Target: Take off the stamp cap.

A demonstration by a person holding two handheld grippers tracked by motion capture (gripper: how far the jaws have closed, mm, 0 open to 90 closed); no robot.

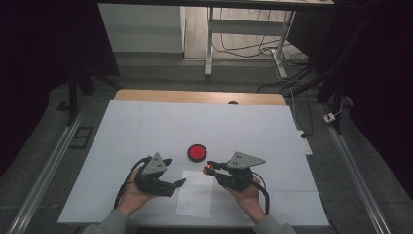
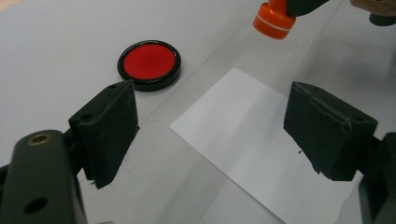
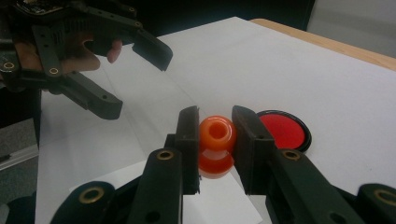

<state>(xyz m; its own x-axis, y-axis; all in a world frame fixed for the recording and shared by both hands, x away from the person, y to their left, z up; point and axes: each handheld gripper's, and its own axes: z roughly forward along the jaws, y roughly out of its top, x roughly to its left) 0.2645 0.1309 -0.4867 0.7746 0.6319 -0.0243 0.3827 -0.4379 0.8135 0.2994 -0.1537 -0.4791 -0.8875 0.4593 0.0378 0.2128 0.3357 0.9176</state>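
The orange stamp (image 3: 216,145) is clamped between the jaws of the right gripper (image 1: 210,168), held by its rounded handle with the stamping face directed downward; in the high view it sits just right of centre, low in the frame, above the upper right corner of the white sheet of paper (image 1: 196,193). The red ink pad (image 1: 197,152), a round black-rimmed dish, lies near it on the white table cover (image 1: 146,126), just above the sheet in the high view and at the upper left of the left gripper view. The left gripper (image 2: 210,135) has its jaws spread wide with nothing between them, hovering over the sheet's left portion. The step in hand appears to be bringing the stamp down on the paper, or to the pad first if it needs inking; the face cannot be seen, so its ink state cannot be told. Keep the stamp vertical so the whole face meets the surface together. Lower straight down, press evenly, and lift without sliding to avoid smearing. Consider resting the left gripper on the sheet's edge, since loose paper may lift with the stamp. Maintain the clamp; the rounded handle could rotate.
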